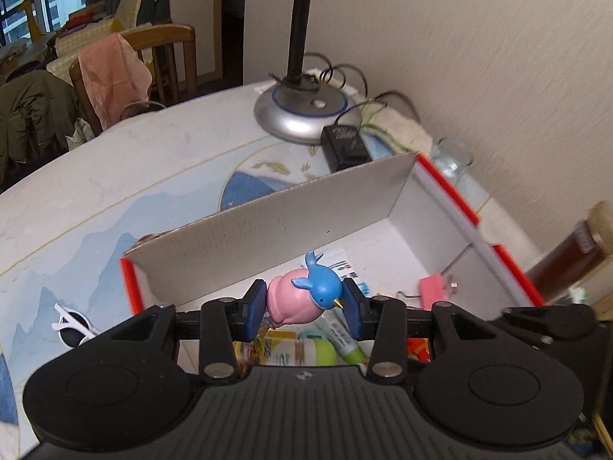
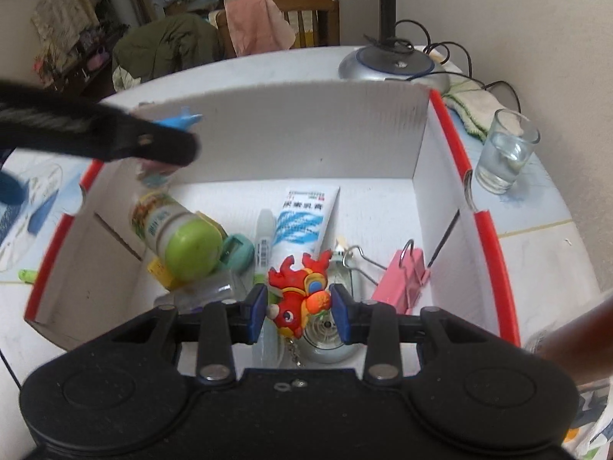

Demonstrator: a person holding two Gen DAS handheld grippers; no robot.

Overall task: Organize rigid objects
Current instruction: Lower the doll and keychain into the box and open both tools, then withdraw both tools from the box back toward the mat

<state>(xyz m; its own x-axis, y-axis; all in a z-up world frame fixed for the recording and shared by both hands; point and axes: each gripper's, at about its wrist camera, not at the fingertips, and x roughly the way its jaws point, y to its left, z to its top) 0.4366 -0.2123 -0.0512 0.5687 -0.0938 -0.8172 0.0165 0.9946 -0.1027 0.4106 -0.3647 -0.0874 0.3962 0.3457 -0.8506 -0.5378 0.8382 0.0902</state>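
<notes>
Left wrist view: our left claw (image 1: 303, 304) grips the bird figurine (image 1: 306, 293) over the box (image 1: 268, 222) by the table's wall edge; our right claw (image 2: 298, 304) pinches the red fish toy (image 2: 300, 293) inside it. We should lower both before releasing.

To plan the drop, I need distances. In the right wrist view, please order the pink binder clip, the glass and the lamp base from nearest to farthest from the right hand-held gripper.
1. Pink binder clip: inside the box, right.
2. Glass: outside the box, right.
3. Lamp base: behind the box.
</notes>
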